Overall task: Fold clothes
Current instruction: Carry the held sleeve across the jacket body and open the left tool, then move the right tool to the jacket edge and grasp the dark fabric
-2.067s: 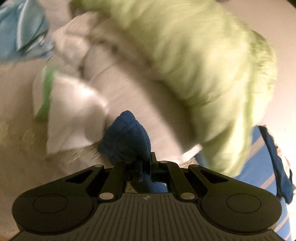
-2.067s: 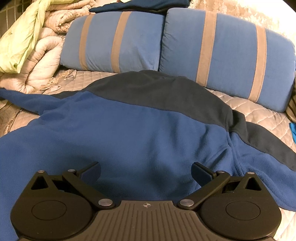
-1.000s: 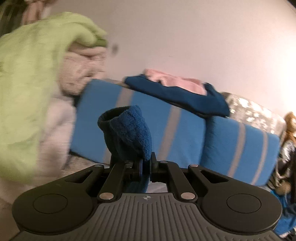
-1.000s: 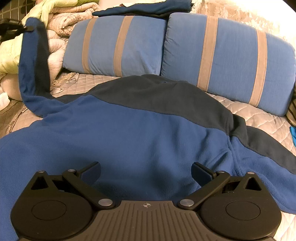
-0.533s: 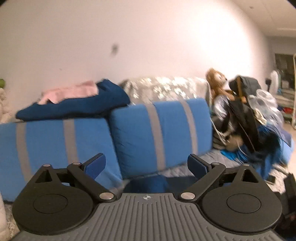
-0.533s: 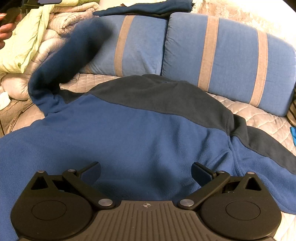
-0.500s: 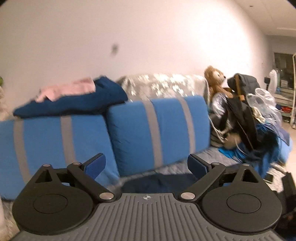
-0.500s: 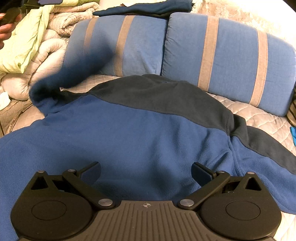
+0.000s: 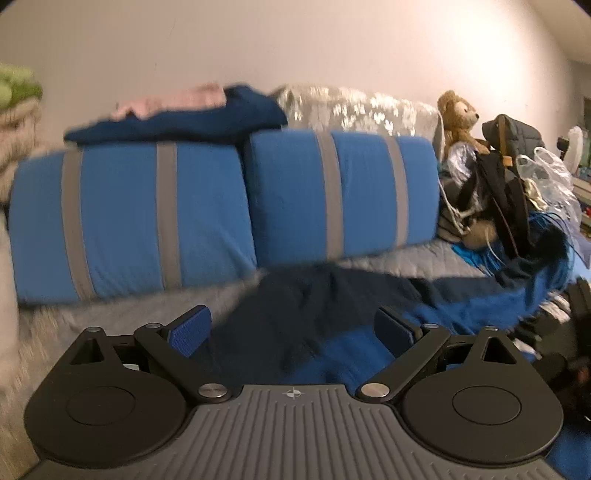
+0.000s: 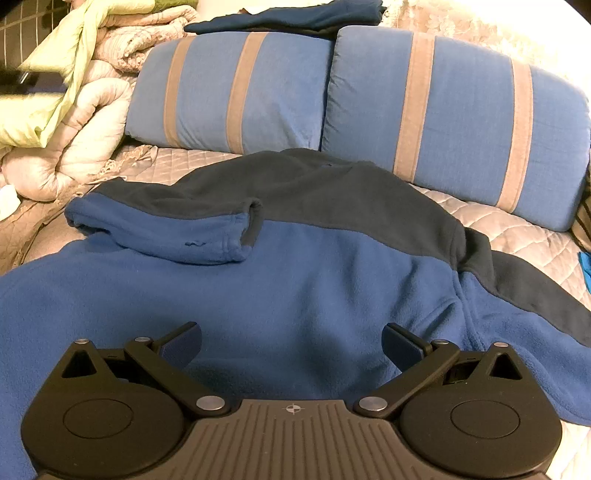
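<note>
A blue fleece top (image 10: 295, 288) with a dark navy yoke lies spread on the quilted bed. Its left sleeve (image 10: 173, 229) lies folded across the chest, cuff pointing right. The other sleeve (image 10: 524, 288) stretches out to the right. My right gripper (image 10: 291, 343) hovers open just above the fleece's lower part, nothing between its fingers. My left gripper (image 9: 293, 326) is open and empty, with the navy part of the fleece (image 9: 314, 306) blurred beneath and ahead of it.
Two blue pillows with tan stripes (image 10: 332, 92) stand behind the fleece, folded dark clothes (image 10: 291, 16) on top. Rolled duvets and a green blanket (image 10: 62, 92) pile at the left. A teddy bear (image 9: 460, 114), bags and clutter sit at the bed's right end.
My left gripper carried the sleeve up and over, opened and let go; the sleeve fell folded onto the chest. The left gripper then swung right and dipped. The right gripper stayed still.
</note>
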`<control>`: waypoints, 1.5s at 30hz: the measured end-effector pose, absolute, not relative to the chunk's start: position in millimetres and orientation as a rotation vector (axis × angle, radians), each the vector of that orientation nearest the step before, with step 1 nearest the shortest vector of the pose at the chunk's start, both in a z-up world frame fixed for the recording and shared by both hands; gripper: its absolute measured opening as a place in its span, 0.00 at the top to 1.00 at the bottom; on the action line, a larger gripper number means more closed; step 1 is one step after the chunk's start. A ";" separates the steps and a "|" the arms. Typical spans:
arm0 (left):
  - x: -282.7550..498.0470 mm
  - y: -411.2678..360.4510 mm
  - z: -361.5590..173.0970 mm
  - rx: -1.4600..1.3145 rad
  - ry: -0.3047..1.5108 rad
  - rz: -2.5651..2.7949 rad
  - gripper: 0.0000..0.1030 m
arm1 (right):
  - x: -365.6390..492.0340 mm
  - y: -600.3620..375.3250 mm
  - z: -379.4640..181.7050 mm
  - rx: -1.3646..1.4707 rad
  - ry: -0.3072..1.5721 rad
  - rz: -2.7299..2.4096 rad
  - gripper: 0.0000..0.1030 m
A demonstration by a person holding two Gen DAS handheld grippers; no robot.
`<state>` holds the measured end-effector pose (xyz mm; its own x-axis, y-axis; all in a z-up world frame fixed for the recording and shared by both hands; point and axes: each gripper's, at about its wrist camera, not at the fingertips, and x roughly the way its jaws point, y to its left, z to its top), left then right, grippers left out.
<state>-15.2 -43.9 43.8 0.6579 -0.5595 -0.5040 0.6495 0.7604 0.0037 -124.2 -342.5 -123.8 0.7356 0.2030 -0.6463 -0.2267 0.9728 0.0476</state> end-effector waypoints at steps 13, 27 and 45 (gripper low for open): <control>-77.2 -73.5 -64.0 0.165 0.639 -0.716 0.07 | -123.3 -342.5 -125.1 -0.033 0.721 0.226 0.00; -88.8 -70.8 -75.9 0.147 0.580 -0.635 0.06 | -91.3 -322.2 -104.1 -0.060 0.822 0.380 0.01; -91.2 -68.8 -76.9 0.141 0.560 -0.633 0.06 | 64.7 -303.8 -157.9 0.564 1.020 0.265 0.52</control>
